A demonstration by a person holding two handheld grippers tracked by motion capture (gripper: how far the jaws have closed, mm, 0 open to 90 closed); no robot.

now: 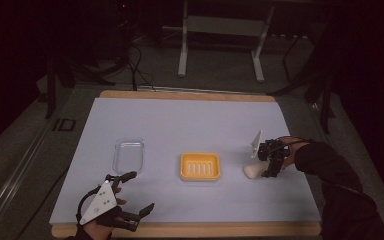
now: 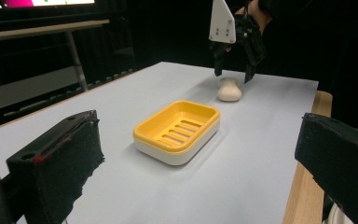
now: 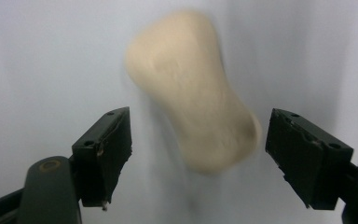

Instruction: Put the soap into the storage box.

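Left gripper (image 1: 136, 198): parked at the table's near left corner, jaws spread wide with nothing between them; if it sits idle it cannot steady anything should the dish get knocked
Clear lid (image 1: 128, 155): lies flat on the pale blue mat (image 1: 190, 115), just ahead of the left gripper and well apart from the dish; a careless sweep of that gripper could shove it
Soap dish (image 1: 200, 166): yellow tray on a white base, empty, slotted floor showing, mid-table; it is light, so a bar dropped on its rim could tip or slide it
Soap bar (image 1: 253, 170): cream, waisted like a peanut, lying on the mat just right of the dish; in the right gripper view it sits between the jaws, slanted across the gap
Right gripper (image 1: 270, 170): poised directly over the bar, jaws open wider than the bar and not touching it
Risk: the bar lies askew to the jaws, so closing now may catch a rounded end, which I judge could squirt the smooth soap sideways or twist it out of the grip
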